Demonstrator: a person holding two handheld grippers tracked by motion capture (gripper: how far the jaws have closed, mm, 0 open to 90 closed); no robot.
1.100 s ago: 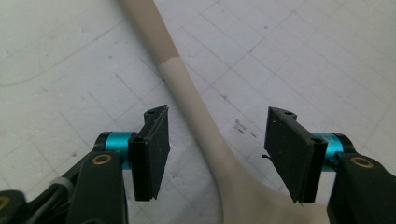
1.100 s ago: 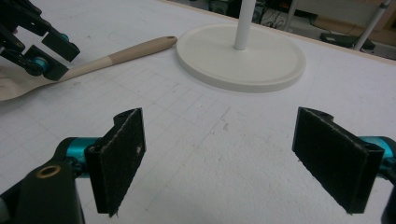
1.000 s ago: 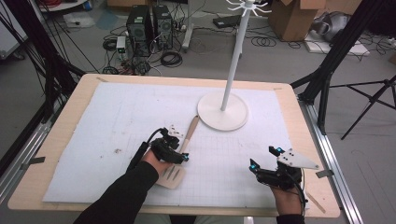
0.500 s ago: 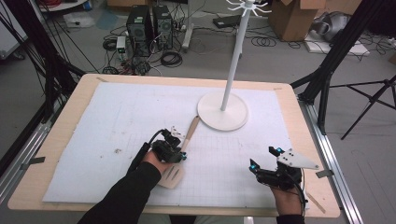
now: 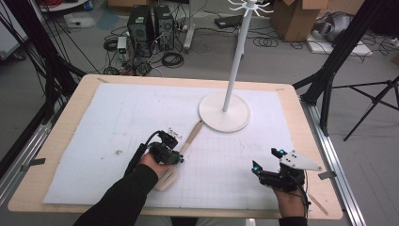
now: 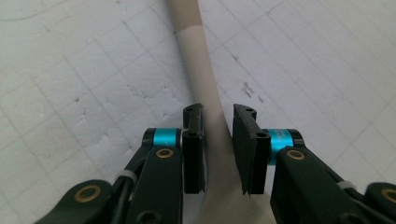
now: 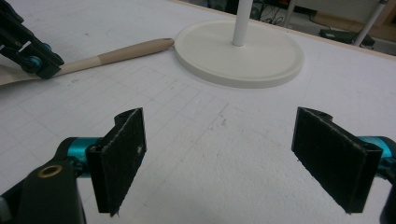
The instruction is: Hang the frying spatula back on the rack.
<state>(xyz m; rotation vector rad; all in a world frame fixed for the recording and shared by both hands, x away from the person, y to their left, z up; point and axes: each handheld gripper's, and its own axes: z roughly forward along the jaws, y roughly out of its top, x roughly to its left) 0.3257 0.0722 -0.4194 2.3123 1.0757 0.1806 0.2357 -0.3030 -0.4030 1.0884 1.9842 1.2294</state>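
A spatula (image 5: pixel 190 136) with a wooden handle and a beige head lies flat on the white foam mat, its handle tip near the stand's base. My left gripper (image 5: pixel 175 158) sits over the spatula's pale neck (image 6: pixel 201 70). Its jaws are closed in on both sides of the neck, as the left gripper view (image 6: pixel 218 111) shows. My right gripper (image 5: pixel 265 158) hovers near the table's front right, wide open with nothing between its pads (image 7: pixel 219 114). From the right gripper view the spatula's handle (image 7: pixel 126 50) and the left gripper (image 7: pixel 32 58) lie at the upper left.
A white stand with a round base (image 5: pixel 211 115) and a tall pole (image 5: pixel 235 61) rises behind the middle of the mat, its base (image 7: pixel 261 60) just ahead of my right gripper. The wooden table edge (image 5: pixel 56 141) frames the mat. Black frame legs and cables surround the table.
My left hand has shifted slightly toward the person along the spatula, settling on its neck. The right gripper has stayed where it was.
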